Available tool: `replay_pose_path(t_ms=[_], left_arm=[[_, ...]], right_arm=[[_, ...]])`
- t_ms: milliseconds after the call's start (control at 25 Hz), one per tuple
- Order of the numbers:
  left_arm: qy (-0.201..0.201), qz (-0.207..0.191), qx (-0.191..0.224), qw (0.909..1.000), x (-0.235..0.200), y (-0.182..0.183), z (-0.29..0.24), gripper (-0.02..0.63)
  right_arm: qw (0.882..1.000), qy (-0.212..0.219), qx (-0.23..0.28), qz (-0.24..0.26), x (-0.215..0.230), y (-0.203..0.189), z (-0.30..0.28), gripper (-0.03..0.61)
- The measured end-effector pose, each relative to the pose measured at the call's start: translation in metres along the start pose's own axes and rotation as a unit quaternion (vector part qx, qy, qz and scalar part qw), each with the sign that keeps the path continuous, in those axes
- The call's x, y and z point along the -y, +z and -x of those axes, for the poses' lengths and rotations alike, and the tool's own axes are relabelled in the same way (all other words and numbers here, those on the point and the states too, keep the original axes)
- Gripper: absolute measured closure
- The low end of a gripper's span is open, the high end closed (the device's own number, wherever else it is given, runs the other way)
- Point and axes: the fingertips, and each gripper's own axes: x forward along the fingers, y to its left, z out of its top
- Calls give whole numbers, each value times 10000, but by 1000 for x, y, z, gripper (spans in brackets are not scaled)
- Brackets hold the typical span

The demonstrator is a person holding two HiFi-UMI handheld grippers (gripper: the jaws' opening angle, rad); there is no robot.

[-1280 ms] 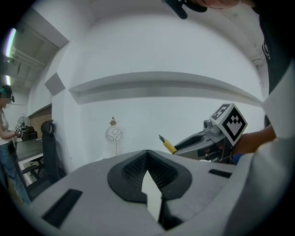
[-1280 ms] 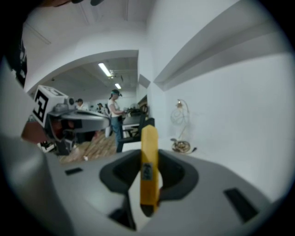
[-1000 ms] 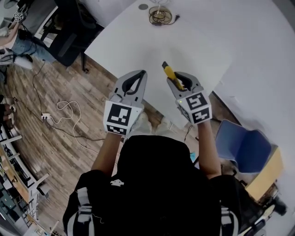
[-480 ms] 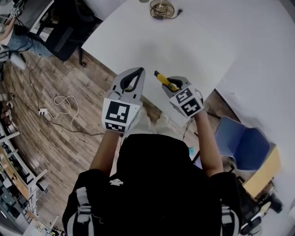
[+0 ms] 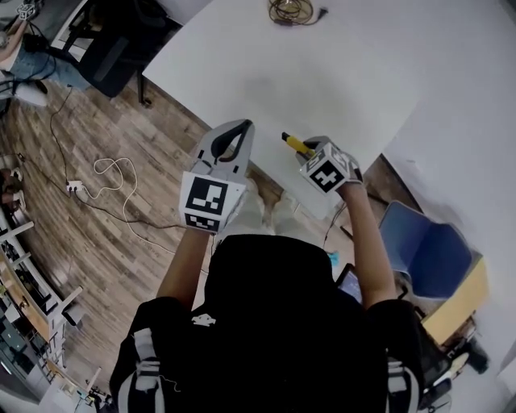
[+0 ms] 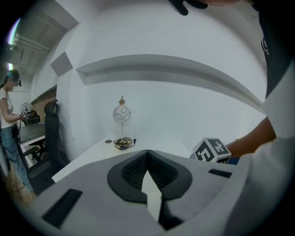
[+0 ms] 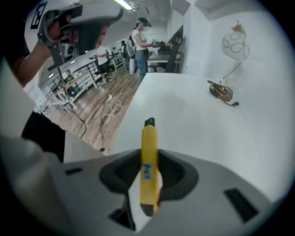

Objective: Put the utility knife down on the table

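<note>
A yellow utility knife (image 7: 149, 159) with a black tip stands between the jaws of my right gripper (image 7: 149, 154), which is shut on its body. In the head view the knife (image 5: 295, 143) sticks out past the right gripper (image 5: 310, 153), over the near edge of the white table (image 5: 339, 73). The gripper tilts steeply down at the tabletop (image 7: 193, 124). My left gripper (image 5: 231, 139) hovers beside it to the left, over the table's near corner, its jaws shut with nothing in them. Its tips meet in the left gripper view (image 6: 147, 152).
A coiled cable (image 5: 292, 10) and a round wire lamp (image 6: 121, 114) stand at the table's far side. A blue chair (image 5: 427, 250) is at the right, a dark chair (image 5: 113, 48) at the left. White cord (image 5: 105, 173) lies on the wooden floor. People stand far off (image 7: 138, 37).
My right gripper has sunk toward the table and tipped its nose downward, still holding the knife. The left gripper has dropped a little.
</note>
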Motion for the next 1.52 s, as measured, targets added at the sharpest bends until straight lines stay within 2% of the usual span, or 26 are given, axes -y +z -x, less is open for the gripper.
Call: replay_pose_path(t_ms=[200, 400, 600, 1000, 1520], left_arm=[[-18, 123, -156, 9998, 5, -19, 2, 599], [-34, 205, -260, 9994, 5, -29, 2, 600], [-14, 245, -310, 9992, 5, -35, 2, 600], [11, 300, -386, 9988, 9, -43, 5, 600], [0, 333, -366, 9988, 9, -41, 4, 600]], right_arm=[[9981, -39, -558, 249, 6, -21, -21, 442], [9965, -60, -749, 367, 19, -22, -34, 442], [9931, -283, -957, 622, 33, -23, -44, 442], [9893, -417, -1161, 783, 34, -34, -54, 442], [9908, -325, -1191, 554, 36, -34, -57, 428]])
